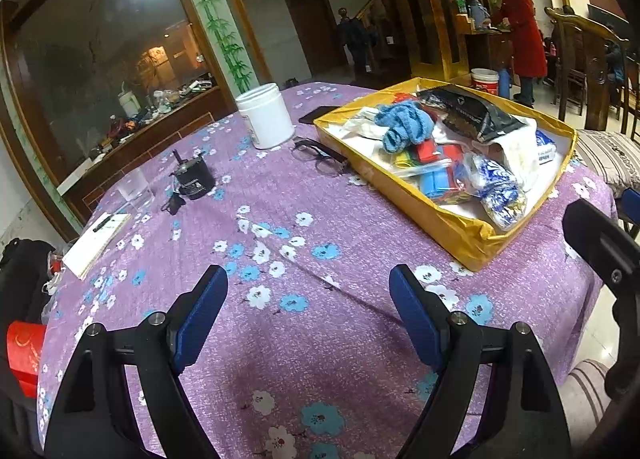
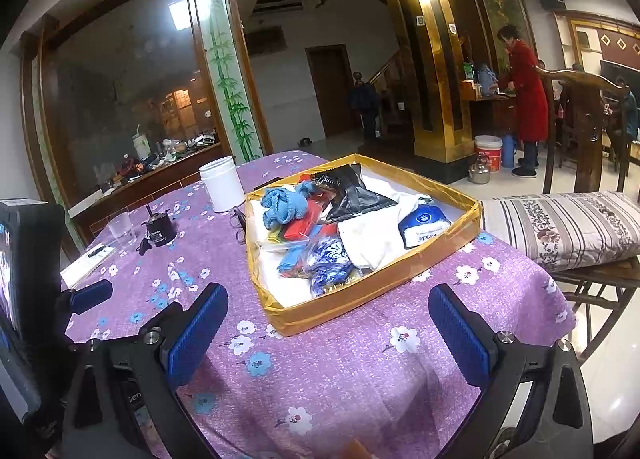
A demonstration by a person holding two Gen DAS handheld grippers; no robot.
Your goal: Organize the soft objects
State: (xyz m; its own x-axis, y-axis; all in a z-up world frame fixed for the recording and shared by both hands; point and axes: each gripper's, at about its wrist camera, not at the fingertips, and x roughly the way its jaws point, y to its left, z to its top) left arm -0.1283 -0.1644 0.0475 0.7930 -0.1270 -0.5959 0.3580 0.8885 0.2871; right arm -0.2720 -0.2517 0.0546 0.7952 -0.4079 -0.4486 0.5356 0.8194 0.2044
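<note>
**Grippers poised, box full**

Both tools hang spread and empty: left gripper (image 1: 308,313) and right gripper (image 2: 328,333) hover over the purple flowered tablecloth (image 1: 280,219), short of the shallow gold cardboard box (image 2: 360,295). Inside that box, the fluffy blue knitted cloth (image 2: 280,207) lies at its far-left end, and a white towel (image 2: 372,237) sits nearer its middle.

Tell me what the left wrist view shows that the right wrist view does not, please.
Only the left wrist view shows the red packet at the table's left edge. Only the right wrist view shows the metal kettle on the floor and the striped pillow in full. Both show the gold box of soft things, the white jar, and empty, open grippers.
</note>
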